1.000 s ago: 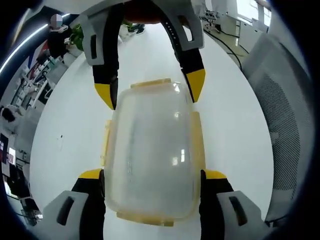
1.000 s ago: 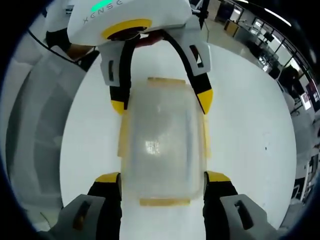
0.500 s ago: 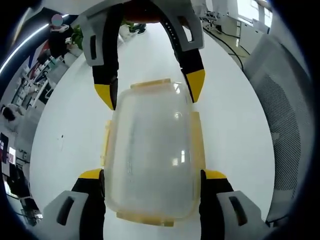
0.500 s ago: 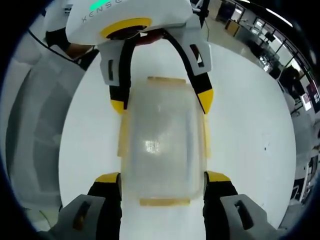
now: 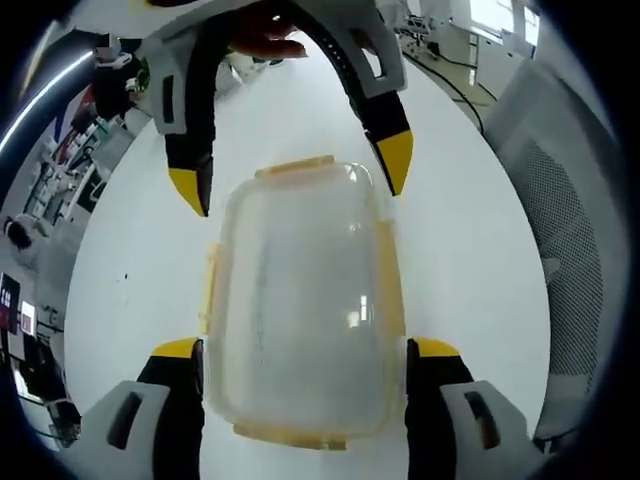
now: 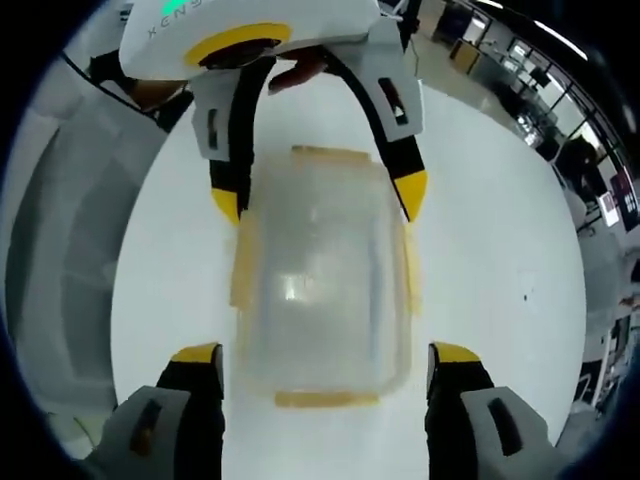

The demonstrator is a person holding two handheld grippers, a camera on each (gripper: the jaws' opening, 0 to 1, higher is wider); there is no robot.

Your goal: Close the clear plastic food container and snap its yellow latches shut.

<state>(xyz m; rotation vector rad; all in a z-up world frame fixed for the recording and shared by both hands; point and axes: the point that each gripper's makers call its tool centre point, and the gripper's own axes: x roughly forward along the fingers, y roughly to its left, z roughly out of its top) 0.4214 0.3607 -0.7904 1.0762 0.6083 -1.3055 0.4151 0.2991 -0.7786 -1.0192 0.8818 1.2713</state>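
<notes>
The clear plastic container (image 5: 300, 310) sits lid-on at the centre of both views, on the white table (image 5: 130, 250). Its yellow latches (image 5: 390, 285) lie along all four edges — whether each is snapped fully home cannot be judged.

In the left gripper view, the left gripper (image 5: 300, 360) rises from the bottom of the frame, its yellow-tipped jaws flanking the near end of the container, tips at or just beside the side walls; it looks closed lightly against the box as before.

The change is at the right gripper (image 6: 325, 360). In its own view, the jaws at the bottom of the frame now stand clear of the container sides, with table showing between tip and wall, where half a second ago they sat against it — released. From the left gripper view it appears at the top of the frame with its tips spread wider.

Judgement: the squeeze on that end is finished, and the closing work appears near its end.
</notes>
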